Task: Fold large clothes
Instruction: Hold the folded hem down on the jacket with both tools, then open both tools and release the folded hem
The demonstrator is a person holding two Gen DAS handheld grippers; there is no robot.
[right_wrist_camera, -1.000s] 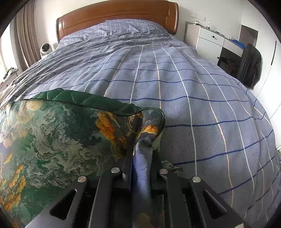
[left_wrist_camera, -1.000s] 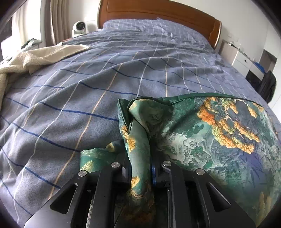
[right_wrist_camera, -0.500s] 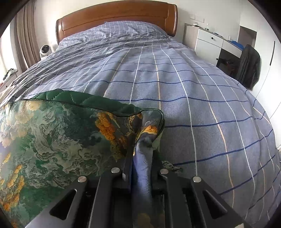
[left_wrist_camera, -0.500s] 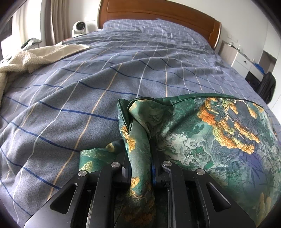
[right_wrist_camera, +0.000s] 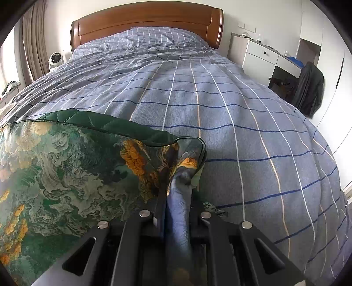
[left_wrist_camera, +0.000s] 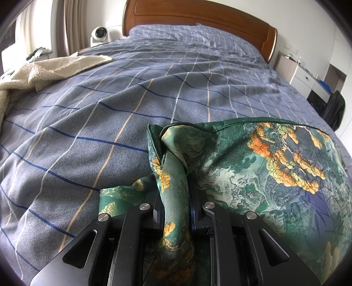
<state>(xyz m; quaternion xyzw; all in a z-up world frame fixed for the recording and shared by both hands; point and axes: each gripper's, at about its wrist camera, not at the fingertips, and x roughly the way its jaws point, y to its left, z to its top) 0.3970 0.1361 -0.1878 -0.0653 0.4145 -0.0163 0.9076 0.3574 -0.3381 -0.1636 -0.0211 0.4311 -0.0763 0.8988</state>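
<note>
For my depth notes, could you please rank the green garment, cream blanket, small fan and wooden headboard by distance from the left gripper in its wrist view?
1. green garment, held in the jaws
2. cream blanket, left
3. small fan, far left
4. wooden headboard, far end; close to the fan's depth

The blue checked bed (left_wrist_camera: 154, 92) bears a green printed garment (left_wrist_camera: 264, 176) and cream blanket (left_wrist_camera: 44, 70).

One garment (left_wrist_camera: 264, 176), one blanket (left_wrist_camera: 44, 70), one bed (left_wrist_camera: 176, 88)
</note>
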